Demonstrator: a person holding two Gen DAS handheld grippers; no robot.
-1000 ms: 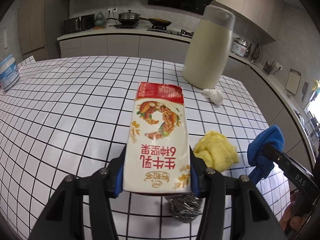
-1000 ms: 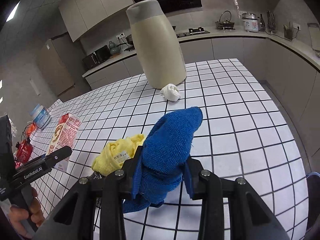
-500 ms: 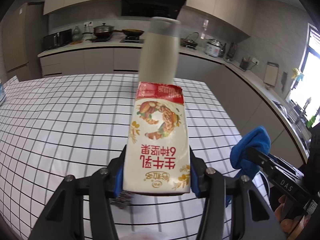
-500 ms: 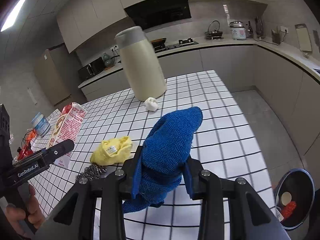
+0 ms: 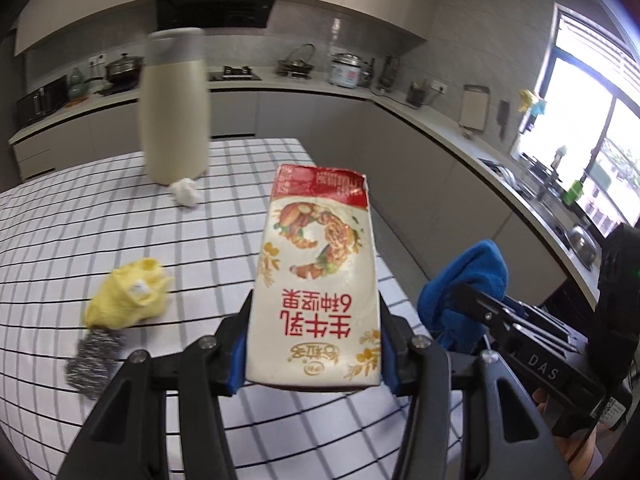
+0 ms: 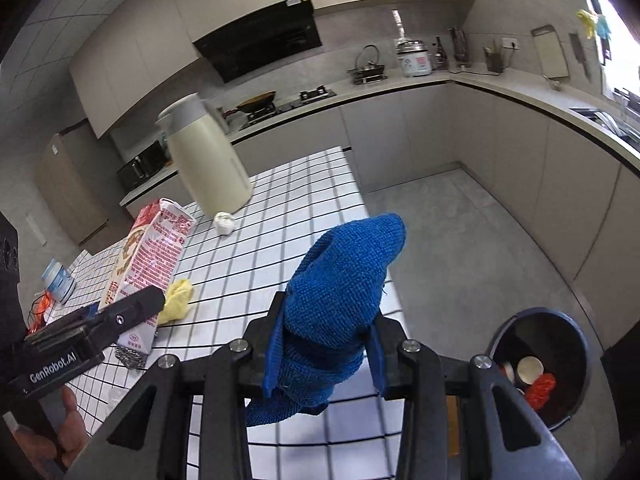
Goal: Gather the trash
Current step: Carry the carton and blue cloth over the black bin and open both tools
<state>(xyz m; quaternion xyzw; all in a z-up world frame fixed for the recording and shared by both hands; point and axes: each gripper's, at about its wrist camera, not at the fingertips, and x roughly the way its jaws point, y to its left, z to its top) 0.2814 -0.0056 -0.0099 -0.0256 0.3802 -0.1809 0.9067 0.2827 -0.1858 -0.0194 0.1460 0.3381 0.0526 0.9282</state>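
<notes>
Step in hand: carry to bin. Left claw clamped on milk carton, held upside-down above bench edge; top crumpled, prob empty. Right claw clamped on blue cloth. Next: carton to be moved over trash bin on floor, then released. Yellow cloth, steel scrubber, paper wad left on bench.

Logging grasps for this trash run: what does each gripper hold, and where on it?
The left gripper clamps the white-and-red milk carton by its sides near the base. The right gripper pinches the bunched blue knitted cloth around its lower middle.
</notes>
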